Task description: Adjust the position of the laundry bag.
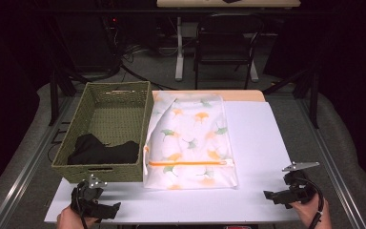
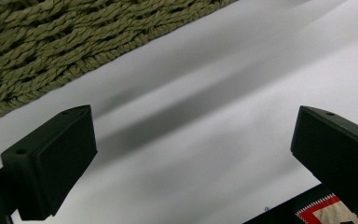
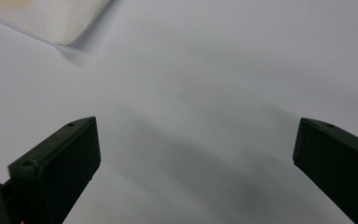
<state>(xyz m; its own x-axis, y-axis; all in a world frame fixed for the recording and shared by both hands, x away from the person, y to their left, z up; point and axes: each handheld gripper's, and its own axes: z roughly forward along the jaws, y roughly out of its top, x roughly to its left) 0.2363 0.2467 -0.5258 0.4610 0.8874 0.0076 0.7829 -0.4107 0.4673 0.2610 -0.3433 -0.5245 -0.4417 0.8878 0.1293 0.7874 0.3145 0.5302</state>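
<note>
**Two open tools wait at the table's near edge, laundry bag and basket ahead**

Nearest the camera, at the bottom of the high view, sit the person's two hands, each holding a tool. At lower left, the left tool point(image 1: 106, 208) rests on the white table point(image 1: 257, 143), just in front of the woven basket point(image 1: 83, 119); its own view shows the jaws spread wide with bare table between them and the basket's rope wall point(image 2: 51, 42) at upper left. At lower right, the right tool point(image 1: 274, 195) also has its jaws wide apart and holds nothing; a corner of the mesh bag point(image 3: 60, 21) peeks in at the upper left of its view.

The mesh bag point(image 1: 190, 143) lies flat in the middle of the frame, touching the basket's right wall, its orange zipper point(image 1: 190, 163) running across near the lower end. It looks zipped. A dark garment point(image 1: 105, 150) lies crumpled in the basket's near end.

Both bag and garment look light and limp; either will sag and fold when lifted, so a pinch at one point will leave the rest trailing. The bag's fabric is probably thin and smooth, so a grip on a corner or the stiffer zipper seam should hold best. The garment is best taken at a raised fold.
</note>
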